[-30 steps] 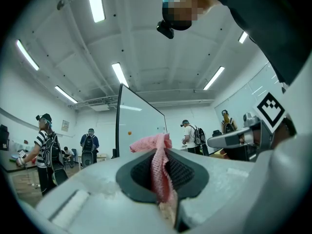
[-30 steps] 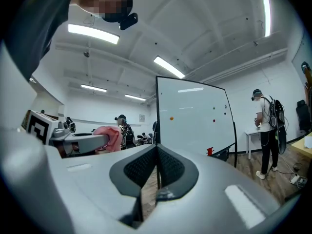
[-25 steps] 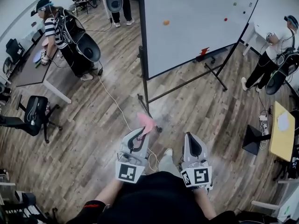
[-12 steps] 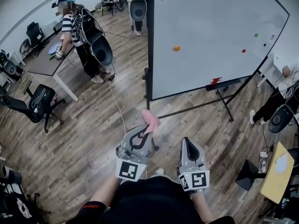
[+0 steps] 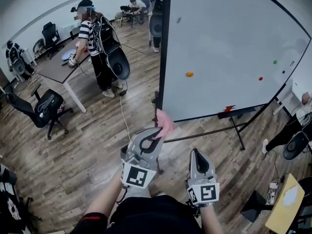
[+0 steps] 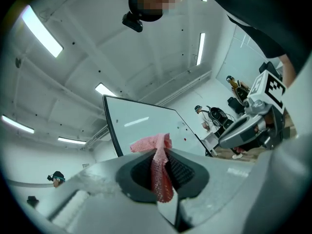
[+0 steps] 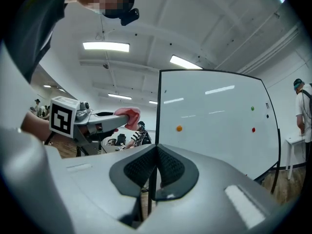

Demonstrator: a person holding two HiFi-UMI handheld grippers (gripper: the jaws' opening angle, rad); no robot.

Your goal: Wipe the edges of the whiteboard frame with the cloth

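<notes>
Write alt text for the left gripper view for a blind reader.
The left gripper has its jaws shut on a pink cloth that pokes past them. Beyond stands the whiteboard, dark frame edge at its left; the right gripper shows at right.

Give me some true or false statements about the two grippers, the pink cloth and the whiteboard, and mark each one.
1. The left gripper is shut on the pink mesh cloth. True.
2. The right gripper grips a second cloth. False: its jaws are together with nothing between them.
3. The pink mesh cloth is pressed against the black frame of the large whiteboard. False: it is held apart from the frame.
4. An orange round magnet sits on the whiteboard. True.
5. The whiteboard lies flat. False: it stands upright on the wooden floor.
</notes>
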